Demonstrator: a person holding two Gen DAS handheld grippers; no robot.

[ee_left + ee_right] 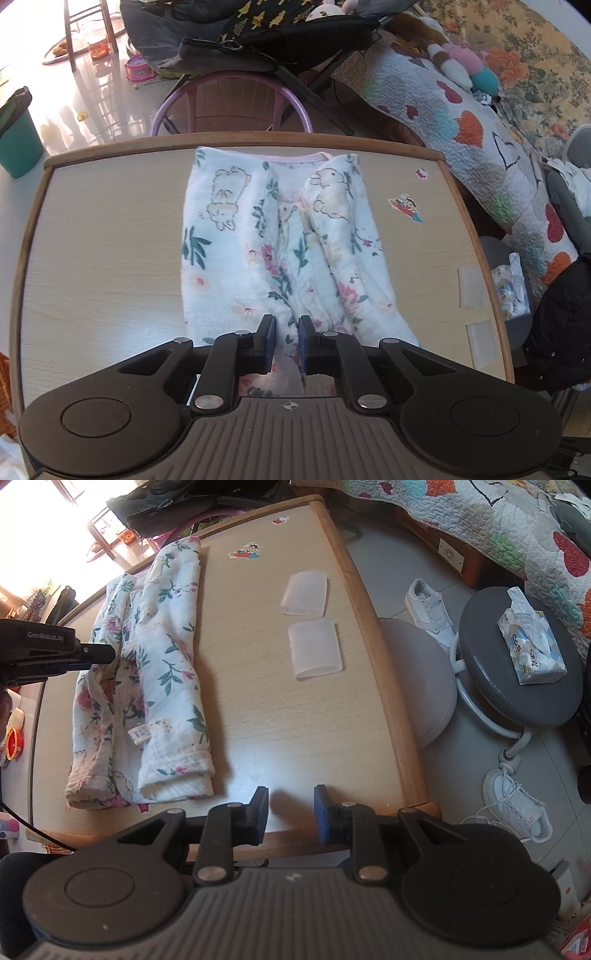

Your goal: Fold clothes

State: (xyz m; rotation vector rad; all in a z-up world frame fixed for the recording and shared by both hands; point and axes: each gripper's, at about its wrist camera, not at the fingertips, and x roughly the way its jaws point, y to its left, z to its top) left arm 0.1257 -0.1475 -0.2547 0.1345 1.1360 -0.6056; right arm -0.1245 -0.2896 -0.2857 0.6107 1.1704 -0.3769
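Ribbed grey housing and black jointed fingers frame the left gripper (287, 341), nearly closed, pinching soft crinkled fabric of the floral garment (273, 243), folded lengthwise on the pale woodgrain table (103, 240). Right gripper (291, 814) hovers partly open, holding nothing.

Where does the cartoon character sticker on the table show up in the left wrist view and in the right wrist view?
Left wrist view: cartoon sticker sits right of centre, on bare table right of the floral garment.
Right wrist view: same sticker near the top, left of centre, right of the garment.
Shared landmark: the small sticker near the table's far edge.
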